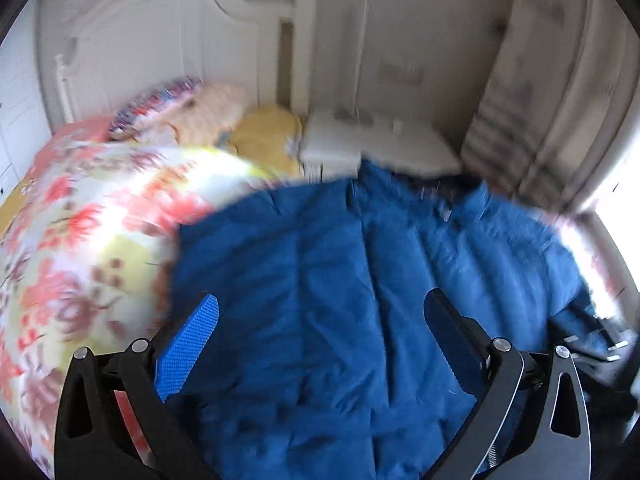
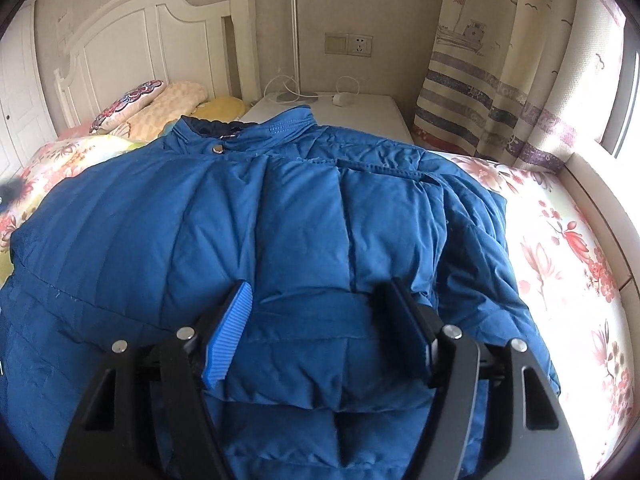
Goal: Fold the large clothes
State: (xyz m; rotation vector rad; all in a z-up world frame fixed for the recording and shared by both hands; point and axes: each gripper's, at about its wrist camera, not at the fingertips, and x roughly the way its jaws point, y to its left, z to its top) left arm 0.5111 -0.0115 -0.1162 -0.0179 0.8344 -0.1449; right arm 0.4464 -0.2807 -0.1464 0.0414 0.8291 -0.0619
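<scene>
**Both tongs open over the jacket on the bed**

Nearest in the right wrist view, the right tongs (image 2: 320, 328) stand about half open, straddling a folded-over panel of the blue jacket (image 2: 200, 216). The padded fabric bulges up between the 2 fingers, but whether the pads press on it I cannot tell; they look to be just clear of it. Nothing is lifted.

In the left wrist view, which is blurred, the left tongs (image 1: 324, 344) are spread wide above the jacket and hold nothing; the cloth lies below and ahead of them.

The jacket lies flat on the floral bed (image 2: 568, 248), its long axis running away from both tongs, hem near, collar (image 2: 256, 128) far, towards the headboard (image 2: 132, 36). 1 side, probably with its sleeve, is already folded over the middle under the right tongs; the other side still spreads wide. By my judgement the next fold belongs to that wide side, and the left tongs are nearer to it.

Beyond the collar are pillows (image 2: 160, 104) and a white nightstand (image 2: 360, 108).
</scene>
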